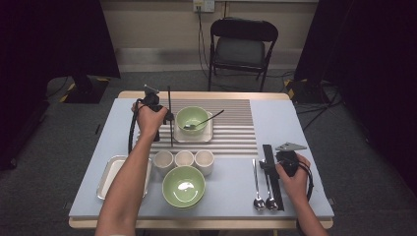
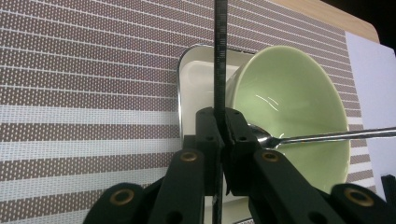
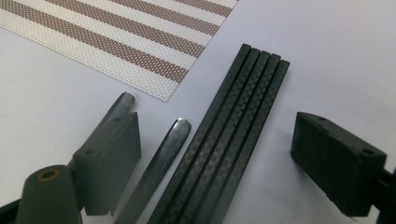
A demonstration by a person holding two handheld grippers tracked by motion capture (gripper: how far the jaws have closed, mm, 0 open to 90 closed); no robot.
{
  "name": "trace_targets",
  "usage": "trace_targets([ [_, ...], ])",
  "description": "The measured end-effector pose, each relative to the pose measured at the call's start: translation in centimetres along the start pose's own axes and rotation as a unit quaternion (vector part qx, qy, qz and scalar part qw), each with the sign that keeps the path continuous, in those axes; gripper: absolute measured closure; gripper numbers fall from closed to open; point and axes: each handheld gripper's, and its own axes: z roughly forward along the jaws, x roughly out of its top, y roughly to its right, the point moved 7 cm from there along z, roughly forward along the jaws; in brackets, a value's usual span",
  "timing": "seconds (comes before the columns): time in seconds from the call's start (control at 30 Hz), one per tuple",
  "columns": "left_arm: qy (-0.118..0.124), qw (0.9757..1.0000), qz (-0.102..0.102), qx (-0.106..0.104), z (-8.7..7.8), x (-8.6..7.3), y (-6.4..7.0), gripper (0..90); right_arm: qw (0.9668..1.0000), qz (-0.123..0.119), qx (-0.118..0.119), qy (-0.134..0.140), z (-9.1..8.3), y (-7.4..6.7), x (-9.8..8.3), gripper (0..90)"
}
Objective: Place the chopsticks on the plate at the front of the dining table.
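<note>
Bottom of the high view first: a big green bowl (image 1: 184, 186) sits near the front edge w/ three cups (image 1: 184, 160) just behind it and a tray (image 1: 109, 173) at lower left, partly under the person's left forearm. Lower right, the right gripper (image 1: 272, 166) hangs over a bundle of black chopsticks (image 1: 273, 177) lying on the table, two spare spoons (image 1: 263, 189) just to their left. In the right gripper view its jaws stand wide apart and hold nothing; four sticks (image 3: 233, 130) run lengthwise up the middle of the frame btw the pads, closer to the left one, w/ a spoon handle (image 3: 161, 163) also in the gap. Further back, center-left of the high view, the left gripper (image 1: 167, 119) is pinched tight on a single chopstick (image 1: 170, 115), which stands almost straight up-down in the frame. The left gripper view shows that stick (image 2: 220, 51) as a thin vertical line over the white tray (image 2: 196, 84) holding the small green bowl (image 2: 289, 107). So bowl and spoon (image 2: 327, 136) lie right of the held stick, touching nothing, stick's long axis roughly parallel to the tray's left edge on the striped mat (image 2: 84, 84). Prob the stick gets laid beside that tray; the left hand is the near one, the right well apart.
</note>
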Motion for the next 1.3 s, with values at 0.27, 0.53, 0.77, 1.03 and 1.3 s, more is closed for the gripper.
trace_targets([
  [0.27, -0.003, 1.0, -0.001, 0.003, 0.4, 0.0, -0.3, 86.3, 1.0, 0.001, 0.0, 0.0, 0.0, 0.0, 0.0, 14.9],
  [0.53, -0.01, 0.9999, -0.002, 0.007, 1.0, -0.3, -0.7, 86.2, 1.0, 0.001, 0.0, 0.0, 0.0, 0.0, 0.0, 14.9],
  [0.77, -0.016, 0.9998, -0.002, 0.006, 1.4, -0.6, -1.1, 86.2, 1.0, 0.001, 0.0, 0.0, 0.0, 0.0, 0.0, 14.9],
  [1.03, -0.02, 0.9998, -0.001, 0.01, 1.6, -0.7, -1.1, 86.2, 1.0, 0.001, 0.001, 0.0, 0.0, 0.0, 0.0, 14.9],
  [1.3, -0.031, 0.9994, 0.004, 0.013, 2.1, -1.0, -1.1, 86.2, 1.0, 0.001, 0.001, 0.0, 0.0, 0.0, 0.0, 14.9],
])
